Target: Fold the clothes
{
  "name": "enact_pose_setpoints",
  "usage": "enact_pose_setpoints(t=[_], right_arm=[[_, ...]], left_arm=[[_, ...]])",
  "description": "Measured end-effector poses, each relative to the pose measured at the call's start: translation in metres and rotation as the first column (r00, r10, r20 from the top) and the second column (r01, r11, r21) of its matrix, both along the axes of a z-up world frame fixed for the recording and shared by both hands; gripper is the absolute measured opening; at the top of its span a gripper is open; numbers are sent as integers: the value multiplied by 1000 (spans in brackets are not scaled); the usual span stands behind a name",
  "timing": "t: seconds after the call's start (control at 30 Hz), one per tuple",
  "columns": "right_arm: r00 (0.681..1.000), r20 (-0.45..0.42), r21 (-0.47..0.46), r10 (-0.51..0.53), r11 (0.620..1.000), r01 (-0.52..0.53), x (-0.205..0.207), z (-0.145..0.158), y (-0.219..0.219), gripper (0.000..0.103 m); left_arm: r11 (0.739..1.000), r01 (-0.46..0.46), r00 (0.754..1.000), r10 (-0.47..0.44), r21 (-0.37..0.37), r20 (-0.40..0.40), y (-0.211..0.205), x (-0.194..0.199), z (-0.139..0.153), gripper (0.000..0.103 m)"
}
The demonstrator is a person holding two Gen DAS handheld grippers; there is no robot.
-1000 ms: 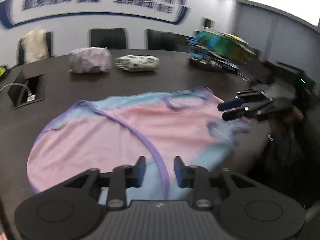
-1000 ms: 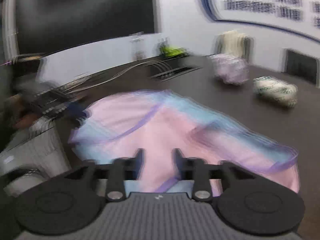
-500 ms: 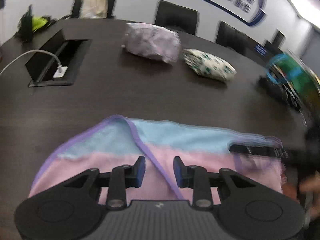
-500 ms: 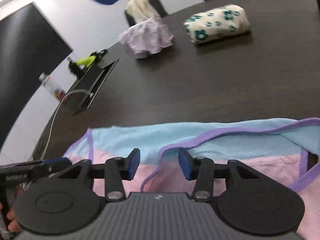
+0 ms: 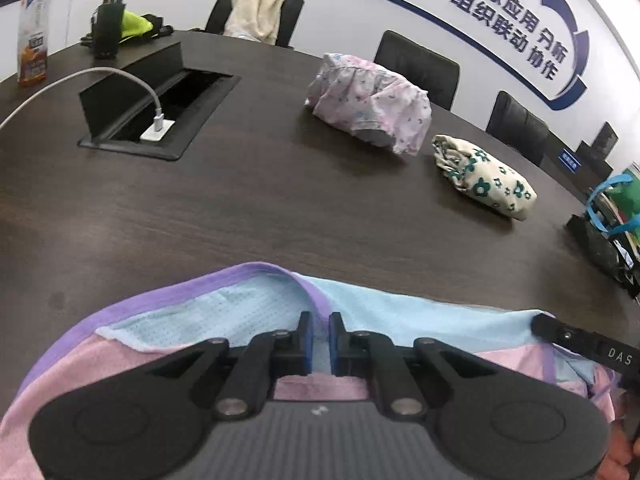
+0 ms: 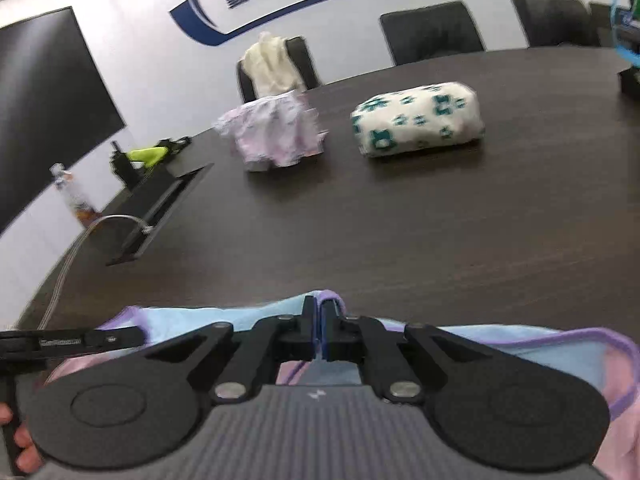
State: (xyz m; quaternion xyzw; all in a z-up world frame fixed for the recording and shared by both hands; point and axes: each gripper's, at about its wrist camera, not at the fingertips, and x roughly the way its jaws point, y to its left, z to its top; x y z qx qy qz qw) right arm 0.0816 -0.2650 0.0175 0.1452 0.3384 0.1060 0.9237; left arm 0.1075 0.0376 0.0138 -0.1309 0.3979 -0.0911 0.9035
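A pink and light-blue garment with purple trim lies flat at the near side of the dark table. My left gripper sits at its far edge, next to the purple trim. Its jaws are closing, and the pads pinch the blue mesh cloth. In the right wrist view my right gripper is at the garment edge too. Its jaws are closing almost together on the purple-trimmed hem. Each gripper's black finger shows at the side of the other view, resting on the same edge.
Farther back lie a folded pink floral bundle and a white bundle with green flowers. A cable box with a plugged charger is sunk into the table at left, and a bottle stands beyond. Black chairs line the far side.
Both grippers came down and forward to the garment's far edge and rolled level. Their jaws, apart before, have closed on the cloth.
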Motion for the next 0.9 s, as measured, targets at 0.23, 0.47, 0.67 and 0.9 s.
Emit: enact_pose_setpoints(t=[0.23,0.47,0.67,0.9], right_arm=[[1000,23,-23,-14,1000,15,-8,3,-14,15],[997,34,-168,-70,983,75,-24,23,-43,16],[998,-30,-285,57,957,-63,-22,13,-34,23],[986,-55,-524,154,837,-160,-11,0,6,28]], left_arm=[[1000,-17,999,17,-5,47,-1,-3,-4,6],[999,27,997,-26,-17,79,-6,-8,8,10],[994,105,987,-108,35,120,-25,-12,3,13],[993,111,986,-116,45,123,-26,-13,-5,13]])
